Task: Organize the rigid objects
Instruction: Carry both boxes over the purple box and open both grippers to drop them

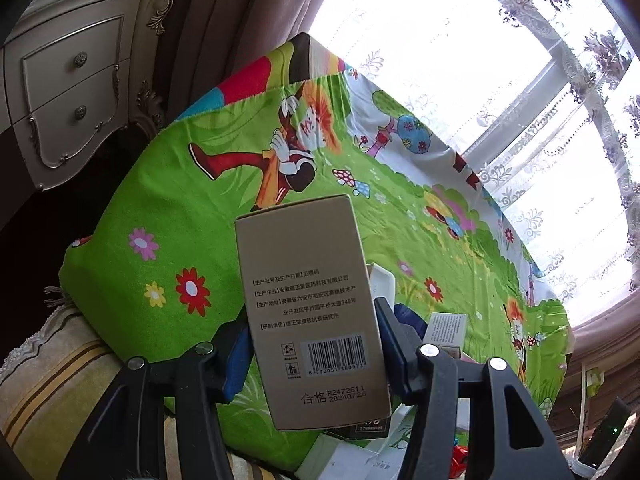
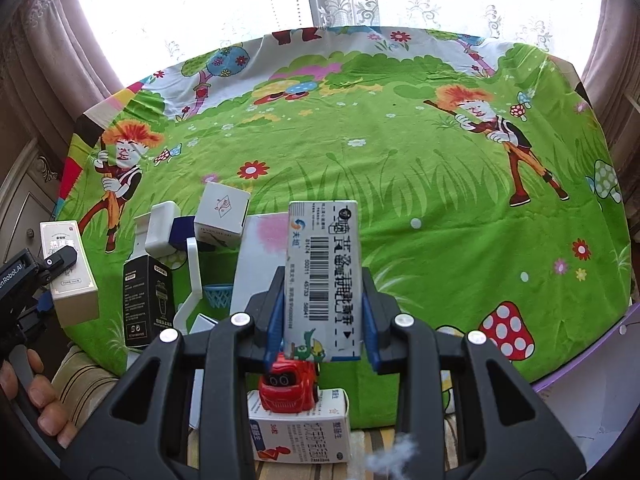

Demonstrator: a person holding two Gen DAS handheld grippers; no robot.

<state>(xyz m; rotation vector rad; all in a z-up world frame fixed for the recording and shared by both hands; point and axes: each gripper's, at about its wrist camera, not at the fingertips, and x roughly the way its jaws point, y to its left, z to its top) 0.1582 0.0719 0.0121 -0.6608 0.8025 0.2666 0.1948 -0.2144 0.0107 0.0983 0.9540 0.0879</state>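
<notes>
Left gripper [image 1: 312, 344] clamps tan box [image 1: 308, 300]; right gripper [image 2: 322, 320] clamps barcode box [image 2: 323, 272]

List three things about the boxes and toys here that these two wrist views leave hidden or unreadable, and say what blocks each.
- Left wrist view: the tan box hides most of the pile behind it.
- Right wrist view: the white barcode box covers the top of the red toy car.
- Right wrist view: small print on the black box is too small to read.

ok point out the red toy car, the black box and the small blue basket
red toy car [image 2: 289, 385], right wrist view, its front
black box [image 2: 149, 301], right wrist view, front face
small blue basket [image 2: 219, 295], right wrist view, its mesh wall
</notes>
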